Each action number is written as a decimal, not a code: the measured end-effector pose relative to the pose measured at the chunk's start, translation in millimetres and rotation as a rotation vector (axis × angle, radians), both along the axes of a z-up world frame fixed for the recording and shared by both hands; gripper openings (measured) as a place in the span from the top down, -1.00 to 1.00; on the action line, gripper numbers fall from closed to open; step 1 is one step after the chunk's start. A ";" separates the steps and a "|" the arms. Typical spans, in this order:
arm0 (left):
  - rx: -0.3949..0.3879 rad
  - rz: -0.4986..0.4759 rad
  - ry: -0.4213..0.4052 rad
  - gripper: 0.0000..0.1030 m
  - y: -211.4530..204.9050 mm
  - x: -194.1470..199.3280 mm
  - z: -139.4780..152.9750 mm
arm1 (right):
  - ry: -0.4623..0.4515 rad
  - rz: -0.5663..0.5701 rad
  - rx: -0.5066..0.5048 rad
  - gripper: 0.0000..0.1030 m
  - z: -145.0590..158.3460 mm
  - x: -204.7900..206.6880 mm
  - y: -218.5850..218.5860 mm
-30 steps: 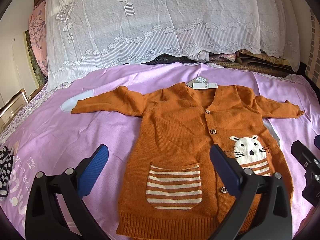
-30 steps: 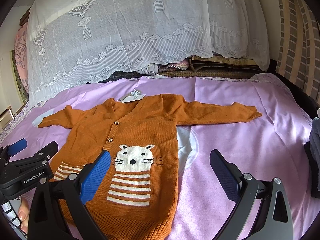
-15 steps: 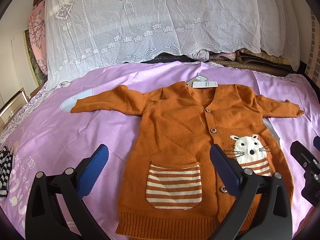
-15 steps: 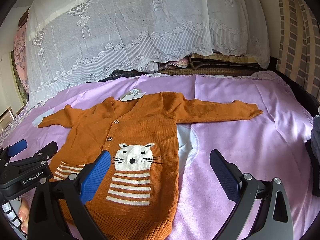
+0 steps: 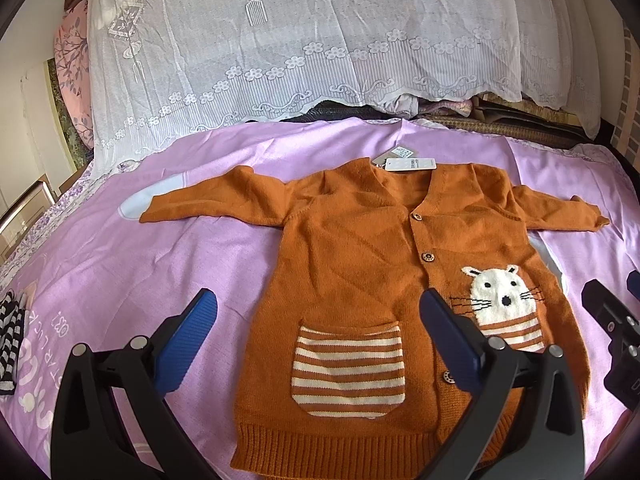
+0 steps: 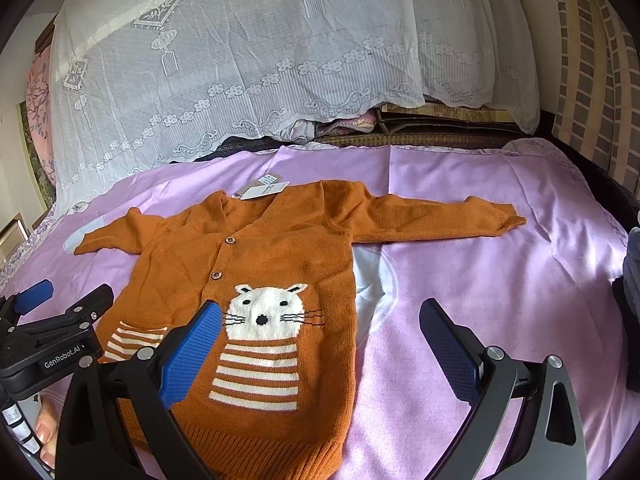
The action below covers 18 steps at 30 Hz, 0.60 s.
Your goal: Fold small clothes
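Lilac bedsheet point(image 5: 240, 248) stretched across the bed, a white lace cover point(image 5: 320, 40) draped over the bedding heaped at the far end, and right in the middle lies the orange cardigan point(image 5: 352, 248), face up, buttoned, both sleeves flung out sideways, nothing folded yet. Left gripper point(image 5: 316, 344) hovers low over the near hem with its blue pads spread wide, holding nothing; one pad sits over bare sheet, the other over the button line. Right gripper point(image 6: 320, 344) is just as wide and just as empty, one pad over the cat face, the other out over the sheet beyond the cardigan's edge. My read: this is the approach before the first fold, and the clean way in is to take a sleeve point(image 6: 440, 216) near its cuff, lay it straight across the chest, and keep the knit flat so it doesn't bunch; soft wool like this will drag, so lift before carrying. Watch the paper tag point(image 5: 410, 164) at the collar; tuck it in, don't crease it under. Writing now: "GenRobot.AI" reads plainly on the left tool's body in the right view, the sheet carries upside-down print near the left edge, partly legible as "LUCK", and the tag's print is too small to read.
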<state>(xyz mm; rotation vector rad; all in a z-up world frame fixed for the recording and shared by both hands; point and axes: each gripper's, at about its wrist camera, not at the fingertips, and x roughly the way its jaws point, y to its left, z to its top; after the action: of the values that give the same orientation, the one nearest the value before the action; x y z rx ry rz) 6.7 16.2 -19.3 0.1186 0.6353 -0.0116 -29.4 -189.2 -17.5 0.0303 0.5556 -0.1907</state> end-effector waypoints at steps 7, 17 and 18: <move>-0.048 -0.001 0.100 -0.92 6.7 16.1 -10.7 | -0.144 -0.094 -0.080 -0.93 1.8 -6.3 -18.6; -0.119 -0.040 0.225 -0.92 10.5 35.4 -29.9 | -0.185 -0.204 0.509 -0.67 -17.9 -10.8 -166.9; -0.115 -0.037 0.232 -0.92 10.6 36.3 -31.7 | -0.181 -0.227 0.596 -0.44 -28.2 -10.2 -183.5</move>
<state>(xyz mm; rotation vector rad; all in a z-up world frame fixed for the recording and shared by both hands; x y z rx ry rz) 43.0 26.8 -51.0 0.0174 0.8627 -0.0988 -39.6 -372.7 -45.7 0.6858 0.4112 -0.2351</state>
